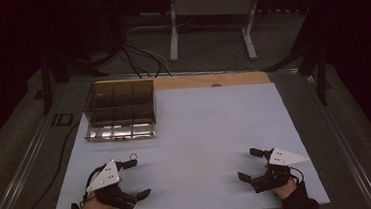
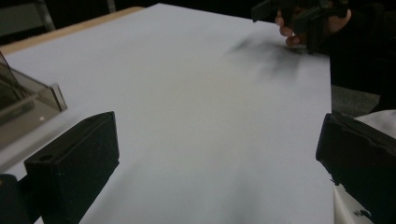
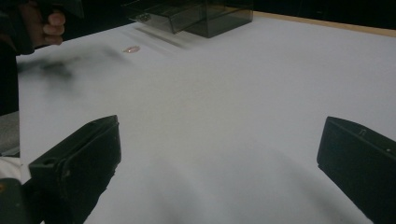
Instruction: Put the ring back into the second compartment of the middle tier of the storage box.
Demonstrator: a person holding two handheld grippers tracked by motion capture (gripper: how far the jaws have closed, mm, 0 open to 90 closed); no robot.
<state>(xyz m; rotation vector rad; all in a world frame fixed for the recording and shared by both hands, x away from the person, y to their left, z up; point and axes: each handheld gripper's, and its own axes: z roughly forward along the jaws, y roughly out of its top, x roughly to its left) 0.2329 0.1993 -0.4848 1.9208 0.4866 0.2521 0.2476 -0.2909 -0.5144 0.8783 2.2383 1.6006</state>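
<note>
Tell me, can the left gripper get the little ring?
Probably yes. The ring lies on bare table just beyond the open left gripper, with nothing between them.

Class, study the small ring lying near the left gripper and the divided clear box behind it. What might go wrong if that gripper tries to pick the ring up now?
1. The ring is tiny and lies flat on the white tabletop; the open left gripper may slide it away instead of gripping it.
2. The clear box sits just beyond the ring, so a pushed ring could end up against its wall, or a jaw could strike it.
</note>
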